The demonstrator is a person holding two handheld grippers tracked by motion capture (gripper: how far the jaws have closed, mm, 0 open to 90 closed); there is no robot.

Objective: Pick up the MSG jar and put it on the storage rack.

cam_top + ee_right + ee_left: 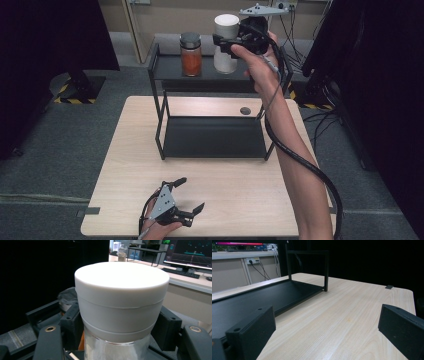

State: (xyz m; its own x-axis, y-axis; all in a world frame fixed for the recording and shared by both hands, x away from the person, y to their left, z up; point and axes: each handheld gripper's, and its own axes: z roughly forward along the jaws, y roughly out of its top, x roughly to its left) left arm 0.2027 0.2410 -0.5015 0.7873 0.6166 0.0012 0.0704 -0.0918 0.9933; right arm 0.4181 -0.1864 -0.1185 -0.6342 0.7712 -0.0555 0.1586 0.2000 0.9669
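The right claw (226,41) was clamped on the upright white-lidded jar (226,44) at the rack's top shelf (170,66), beside the orange-filled jar (190,54); the left claw (191,196) gaped empty on the worktop (240,190).

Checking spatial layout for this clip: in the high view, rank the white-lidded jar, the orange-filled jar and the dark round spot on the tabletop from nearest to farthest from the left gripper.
From the left gripper, at the table's near edge:
1. Dark round spot, on the tabletop behind the rack's right side.
2. Orange-filled jar, top shelf, left.
3. White-lidded jar, top shelf, right, clamped in the right gripper.
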